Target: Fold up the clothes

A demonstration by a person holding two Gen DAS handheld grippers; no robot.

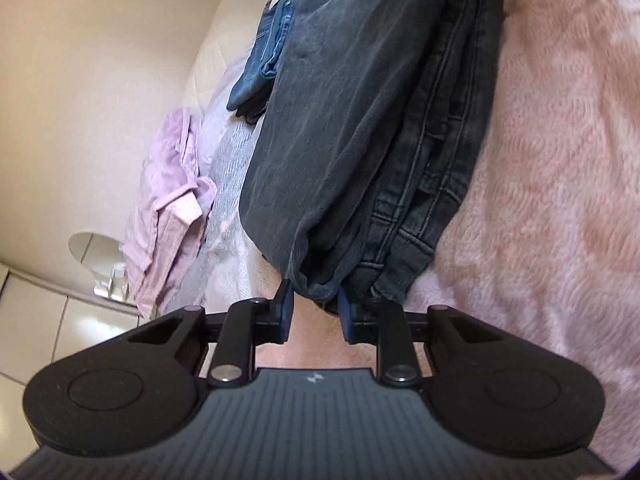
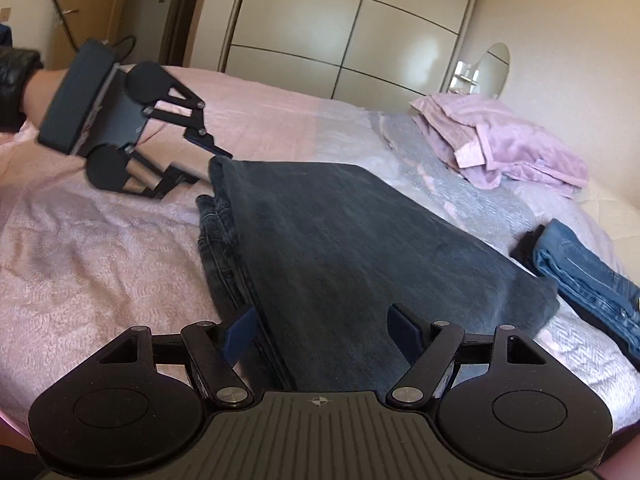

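Shirt [image 2: 500, 144], blue jeans [image 2: 588, 276] beside trousers [image 2: 360, 248]

No readable text, labels or numbers anywhere; only small pale emblem marks on gripper bodies, illegible.

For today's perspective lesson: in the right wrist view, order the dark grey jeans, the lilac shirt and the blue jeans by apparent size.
1. dark grey jeans, nearest the camera, so enlarged
2. lilac shirt
3. blue jeans, partly cut off; close to the shirt, so unsure
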